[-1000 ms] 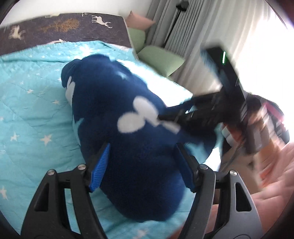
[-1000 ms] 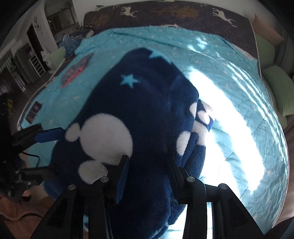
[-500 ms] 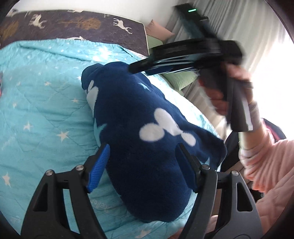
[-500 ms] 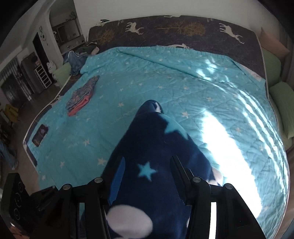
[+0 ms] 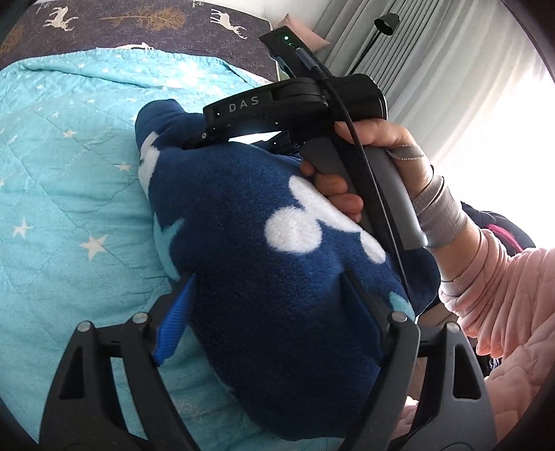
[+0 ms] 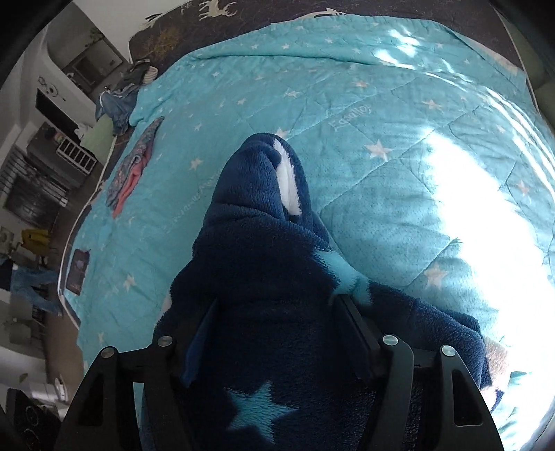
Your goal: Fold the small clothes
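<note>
A navy fleece garment (image 5: pixel 263 277) with white blobs and pale blue stars lies bunched on the turquoise star quilt (image 5: pixel 69 194). My left gripper (image 5: pixel 267 305) is wide open with the fleece bulging between its fingers. In the left wrist view my right gripper's black body lies over the garment's far end, a hand on its handle; its fingertips are hidden there. In the right wrist view the garment (image 6: pixel 270 249) fills the space between my right gripper's (image 6: pixel 274 322) spread fingers, which stand open around the thick roll.
Folded patterned clothes (image 6: pixel 131 170) lie near the quilt's left edge, with a small dark item (image 6: pixel 78 267) closer. A dark deer-print headboard (image 5: pixel 138 24) runs along the back. Curtains and a lamp stand at the right. Strong sunlight falls across the quilt's right side.
My right gripper has come down from above onto the far end of the garment, sliding forward along it. The left gripper stays open around the near end.
</note>
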A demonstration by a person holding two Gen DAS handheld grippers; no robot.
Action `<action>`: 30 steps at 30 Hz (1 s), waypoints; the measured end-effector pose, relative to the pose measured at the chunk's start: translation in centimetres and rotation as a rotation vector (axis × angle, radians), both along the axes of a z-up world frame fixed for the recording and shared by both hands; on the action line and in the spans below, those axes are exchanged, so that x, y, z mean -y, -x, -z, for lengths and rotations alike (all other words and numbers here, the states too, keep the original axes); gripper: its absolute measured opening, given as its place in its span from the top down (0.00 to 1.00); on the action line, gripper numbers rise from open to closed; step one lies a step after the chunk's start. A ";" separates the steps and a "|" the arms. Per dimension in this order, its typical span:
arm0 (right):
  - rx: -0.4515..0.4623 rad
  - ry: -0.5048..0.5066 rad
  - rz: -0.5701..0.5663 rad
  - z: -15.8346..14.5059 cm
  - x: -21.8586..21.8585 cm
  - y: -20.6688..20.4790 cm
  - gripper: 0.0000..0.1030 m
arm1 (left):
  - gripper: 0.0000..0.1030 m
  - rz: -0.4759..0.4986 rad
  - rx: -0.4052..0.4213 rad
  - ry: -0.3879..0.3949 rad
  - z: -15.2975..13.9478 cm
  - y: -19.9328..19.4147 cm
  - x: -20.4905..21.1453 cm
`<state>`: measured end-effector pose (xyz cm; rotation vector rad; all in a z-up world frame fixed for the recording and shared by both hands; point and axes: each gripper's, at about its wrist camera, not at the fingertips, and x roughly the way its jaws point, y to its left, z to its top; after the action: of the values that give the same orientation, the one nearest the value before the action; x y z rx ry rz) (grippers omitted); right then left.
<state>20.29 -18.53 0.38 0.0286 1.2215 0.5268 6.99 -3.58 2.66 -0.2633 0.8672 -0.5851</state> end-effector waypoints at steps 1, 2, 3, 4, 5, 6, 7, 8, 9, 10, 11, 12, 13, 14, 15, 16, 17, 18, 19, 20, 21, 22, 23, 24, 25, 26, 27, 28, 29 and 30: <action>0.009 0.000 0.000 -0.2 0.0 0.2 0.34 | 0.20 -0.002 0.001 0.002 -0.1 0.2 -0.1; 0.025 0.000 0.002 -0.6 0.0 0.5 0.34 | 0.20 -0.002 0.003 0.001 -0.2 0.2 -0.2; 0.041 0.001 0.008 -0.9 0.2 0.8 0.34 | 0.20 -0.005 0.009 -0.001 -0.3 0.5 -0.2; 0.061 0.005 0.017 -1.5 0.5 1.2 0.34 | 0.20 -0.010 0.016 -0.004 -0.5 0.8 -0.2; 0.082 0.017 0.033 -2.4 0.9 1.6 0.34 | 0.20 -0.015 0.025 -0.008 -0.8 1.1 -0.3; 0.099 0.026 0.053 -3.3 1.3 2.2 0.34 | 0.21 -0.019 0.035 -0.018 -1.1 1.4 -0.3; 0.119 0.023 0.073 -4.3 1.8 2.9 0.34 | 0.21 -0.021 0.046 -0.027 -1.4 1.6 -0.3; 0.144 0.006 0.082 -5.5 2.6 3.9 0.34 | 0.21 -0.022 0.060 -0.033 -2.0 1.9 -0.3; 0.167 -0.010 0.081 -6.5 3.2 4.8 0.34 | 0.21 -0.022 0.074 -0.028 -2.5 2.1 -0.4; 0.189 -0.022 0.078 -7.5 3.9 6.0 0.34 | 0.21 -0.021 0.092 -0.012 -3.2 2.3 -0.6; 0.210 -0.027 0.072 -8.3 4.7 7.5 0.34 | 0.21 -0.017 0.113 0.021 -4.2 2.4 -0.9; 0.221 -0.030 0.065 -8.8 5.5 8.7 0.34 | 0.21 -0.014 0.125 0.043 -4.6 2.5 -1.0; 0.226 -0.031 0.056 -9.0 6.1 10.0 0.34 | 0.21 -0.008 0.139 0.069 -5.3 2.3 -1.0; 0.224 -0.031 0.051 -9.0 6.7 11.3 0.34 | 0.21 -0.005 0.145 0.079 -5.5 2.1 -0.9; 0.215 -0.027 0.055 -8.8 7.2 12.3 0.34 | 0.21 0.000 0.147 0.086 -5.6 1.6 -0.6; 0.195 -0.026 0.067 -8.1 7.8 13.6 0.34 | 0.21 0.009 0.135 0.088 -5.3 1.0 -0.2; 0.172 -0.031 0.073 -7.4 8.2 14.4 0.34 | 0.21 0.021 0.104 0.088 -4.5 0.2 0.4; 0.139 -0.033 0.074 -6.5 8.4 15.1 0.34 | 0.21 0.034 0.061 0.079 -3.3 -0.9 1.2; 0.109 -0.031 0.078 -5.3 8.7 15.8 0.34 | 0.21 0.044 0.028 0.060 -2.0 -1.7 1.9; 0.118 -0.023 0.093 -4.2 8.9 16.2 0.33 | 0.21 0.048 0.025 0.024 -0.8 -2.1 2.7; 0.136 -0.006 0.112 -3.5 9.1 16.5 0.33 | 0.21 0.044 0.066 -0.024 -0.2 -1.8 3.5; 0.152 0.007 0.127 -2.9 9.2 16.7 0.32 | 0.21 0.039 0.119 -0.067 -0.3 -1.0 4.1; 0.170 0.005 0.139 -2.6 9.2 16.7 0.31 | 0.21 0.033 0.145 -0.097 -0.5 -0.6 4.4; 0.172 0.004 0.151 -2.4 9.4 16.6 0.31 | 0.21 0.031 0.144 -0.110 -0.6 -0.5 4.5; 0.159 -0.010 0.155 -2.4 9.6 16.4 0.30 | 0.21 0.034 0.140 -0.109 -0.7 -0.4 4.4; 0.153 -0.021 0.158 -2.5 9.8 16.3 0.30 | 0.21 0.034 0.136 -0.100 -0.8 -0.4 4.1; 0.151 -0.027 0.158 -2.7 9.7 16.3 0.30 | 0.21 0.032 0.126 -0.088 -0.8 -0.4 3.8; 0.157 -0.028 0.154 -2.9 9.6 16.4 0.29 | 0.21 0.028 0.115 -0.073 -0.9 -0.5 3.4; 0.166 -0.024 0.148 -3.0 9.6 16.6 0.29 | 0.21 0.021 0.103 -0.053 -1.1 -0.5 2.9; 0.182 -0.019 0.141 -3.4 9.5 17.0 0.29 | 0.21 0.016 0.094 -0.039 -1.3 -0.5 2.5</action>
<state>3.31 -28.04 3.82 0.0811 1.0282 0.4088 7.52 -6.05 3.94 -0.1920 0.7893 -0.5906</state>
